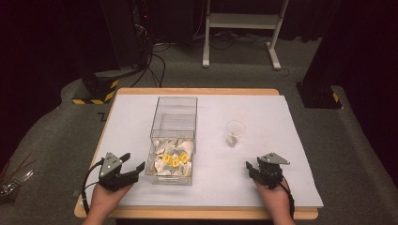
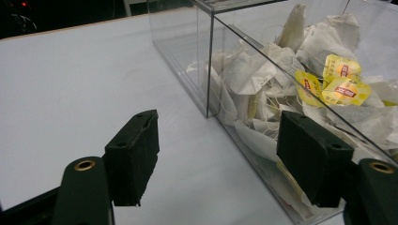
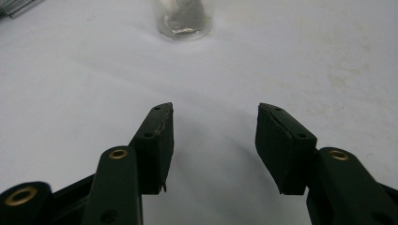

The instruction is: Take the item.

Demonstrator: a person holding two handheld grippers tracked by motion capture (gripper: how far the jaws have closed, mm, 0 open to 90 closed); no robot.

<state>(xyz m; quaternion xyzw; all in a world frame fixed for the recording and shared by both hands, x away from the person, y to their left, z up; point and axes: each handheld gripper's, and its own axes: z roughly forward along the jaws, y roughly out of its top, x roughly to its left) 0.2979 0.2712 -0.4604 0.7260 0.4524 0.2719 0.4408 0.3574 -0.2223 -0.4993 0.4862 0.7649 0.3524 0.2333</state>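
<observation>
— Jaws on both sides stand apart with nothing between them: left gripper (image 1: 133, 167) just beside the clear box (image 1: 190, 161), right gripper (image 1: 252, 168) over bare white cover.

— And the tea bags (image 2: 263, 79)?

— Heaped in the box's near end. Light, limp, easily torn, I'd judge; pinch a yellow tag (image 2: 345, 91) or a paper fold.

— Obstacles?

— The box wall (image 2: 244, 61), so go in from above. A plastic cup (image 1: 235, 132) stands well apart, ahead of the right gripper.
</observation>
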